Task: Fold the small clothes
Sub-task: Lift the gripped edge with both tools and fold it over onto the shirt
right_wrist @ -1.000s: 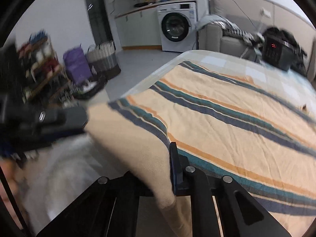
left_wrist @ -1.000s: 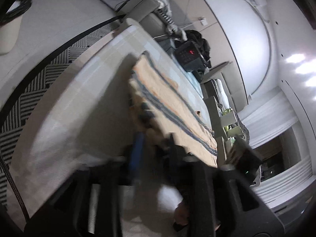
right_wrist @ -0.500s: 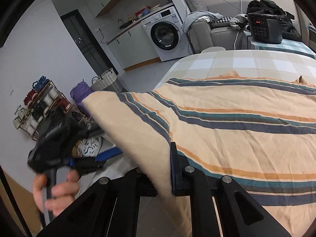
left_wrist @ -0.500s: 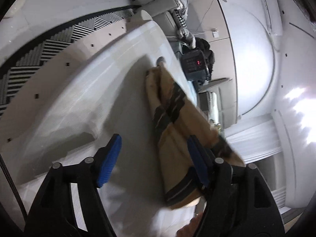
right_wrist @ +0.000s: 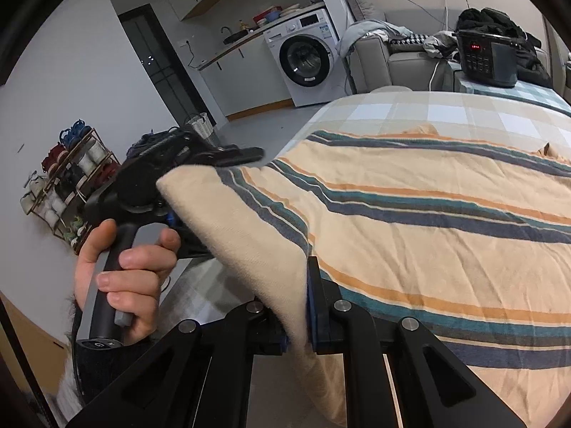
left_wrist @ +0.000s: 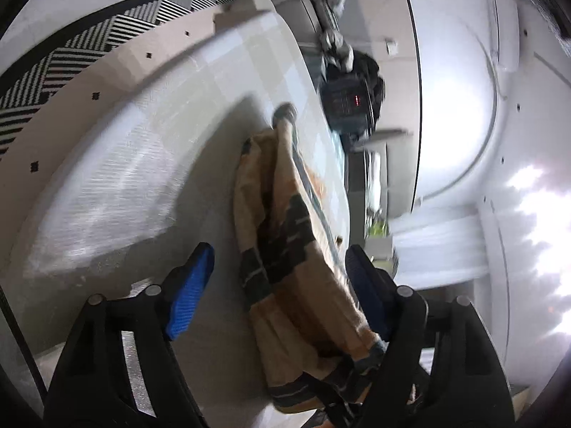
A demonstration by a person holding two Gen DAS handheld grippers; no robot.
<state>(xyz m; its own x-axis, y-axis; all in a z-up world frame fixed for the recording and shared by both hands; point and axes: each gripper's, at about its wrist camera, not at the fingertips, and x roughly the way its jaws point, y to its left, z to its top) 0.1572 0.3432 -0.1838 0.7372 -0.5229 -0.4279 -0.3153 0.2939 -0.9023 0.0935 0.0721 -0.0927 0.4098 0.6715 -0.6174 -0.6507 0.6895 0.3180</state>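
The striped cloth (right_wrist: pixel 410 214), peach with teal, navy and orange bands, lies spread over the checked table (right_wrist: pixel 428 110), its near left corner lifted off the surface. The right gripper (right_wrist: pixel 298 306) is clamped tight on that near edge, the fabric pinched between its blue pads and hanging in a soft fold below them. The left gripper (left_wrist: pixel 278 285), held in a hand (right_wrist: pixel 125 264) at the left of the table, has just been opening its jaws; they now stand wide apart, with the bunched cloth (left_wrist: pixel 285 249) lying between them against the right-hand pad, and I'd say it is not gripped.

It looks a light, limp knit, likely to sag and crease wherever it goes unsupported, and not slippery. To my eye the best holds are at corners or along a hem, both hands keeping the edge taut so the fold falls straight.

The left wrist view is smeared by motion, so whether the cloth presses on that right-hand pad is hard to judge. The far right of the cloth runs out of the picture, and its underside is hidden. A dark appliance (right_wrist: pixel 489 60) stands at the far end.
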